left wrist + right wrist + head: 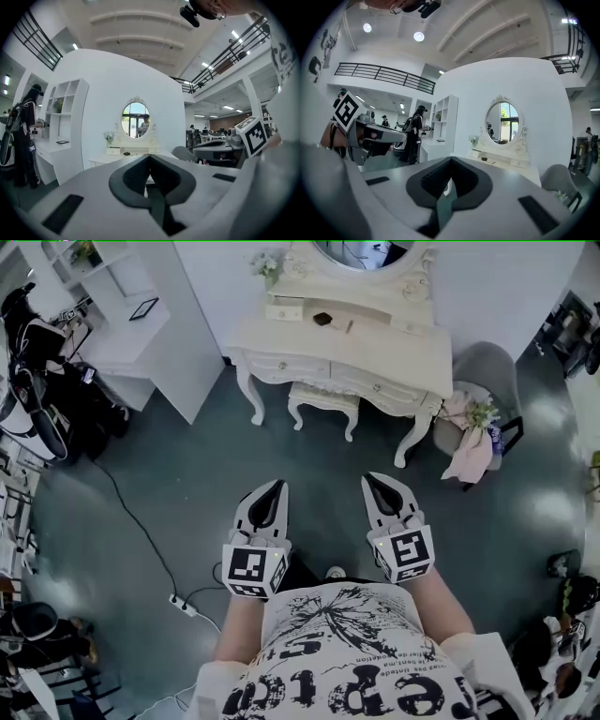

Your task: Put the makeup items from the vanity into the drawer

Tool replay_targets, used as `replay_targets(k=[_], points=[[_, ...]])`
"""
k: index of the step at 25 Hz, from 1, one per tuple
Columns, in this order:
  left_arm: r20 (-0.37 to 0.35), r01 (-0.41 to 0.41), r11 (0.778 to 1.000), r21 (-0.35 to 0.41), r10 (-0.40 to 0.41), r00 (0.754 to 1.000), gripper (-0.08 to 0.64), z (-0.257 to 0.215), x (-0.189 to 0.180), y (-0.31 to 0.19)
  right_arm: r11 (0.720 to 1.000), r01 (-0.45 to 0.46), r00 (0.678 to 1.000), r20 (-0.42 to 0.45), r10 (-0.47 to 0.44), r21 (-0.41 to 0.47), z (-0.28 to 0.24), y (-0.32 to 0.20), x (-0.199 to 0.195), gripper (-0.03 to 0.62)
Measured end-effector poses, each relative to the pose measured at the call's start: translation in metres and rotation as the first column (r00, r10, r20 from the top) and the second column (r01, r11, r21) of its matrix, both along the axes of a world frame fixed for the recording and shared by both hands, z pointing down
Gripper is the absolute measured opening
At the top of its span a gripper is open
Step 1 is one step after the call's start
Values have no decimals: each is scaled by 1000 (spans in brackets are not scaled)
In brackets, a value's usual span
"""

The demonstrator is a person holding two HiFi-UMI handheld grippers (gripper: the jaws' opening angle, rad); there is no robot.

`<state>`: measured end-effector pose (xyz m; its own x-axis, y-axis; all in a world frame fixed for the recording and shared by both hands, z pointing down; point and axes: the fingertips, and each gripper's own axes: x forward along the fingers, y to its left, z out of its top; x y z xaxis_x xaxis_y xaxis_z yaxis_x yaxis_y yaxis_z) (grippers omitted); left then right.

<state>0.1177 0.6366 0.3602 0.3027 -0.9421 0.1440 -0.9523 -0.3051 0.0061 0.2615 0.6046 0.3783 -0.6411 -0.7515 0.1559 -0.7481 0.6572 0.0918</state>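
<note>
The cream vanity with its oval mirror stands across the floor, ahead of me. On its top lie a small dark makeup item, a thin stick and a pale box. Its front drawers are closed. My left gripper and right gripper are held side by side over the floor, well short of the vanity. Both are shut with nothing in them. In the left gripper view the left gripper points at the vanity. The right gripper view shows the right gripper doing the same.
A stool sits under the vanity. A grey chair with a pink cloth stands to its right. A white shelf desk and dark bags stand at the left. A power strip and cable lie on the floor.
</note>
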Motion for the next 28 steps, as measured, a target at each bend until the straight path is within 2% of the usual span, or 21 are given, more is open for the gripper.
replay_targets(k=[6, 11, 20, 28], points=[[-7, -6, 999, -32, 6, 1000, 21, 15, -2, -18, 1000, -8, 1000, 9, 8, -30, 12, -17, -3, 17], [-16, -14, 998, -56, 14, 1000, 21, 23, -22, -57, 998, -41, 999, -9, 41, -56, 22, -57, -17, 17], [-28, -48, 998, -44, 47, 999, 20, 20, -91, -177, 994, -96, 995, -46, 93, -52, 23, -169, -78, 18], [-9, -112, 992, -64, 112, 994, 21, 15, -160, -275, 979, -185, 983, -32, 183, -89, 24, -264, -137, 18]])
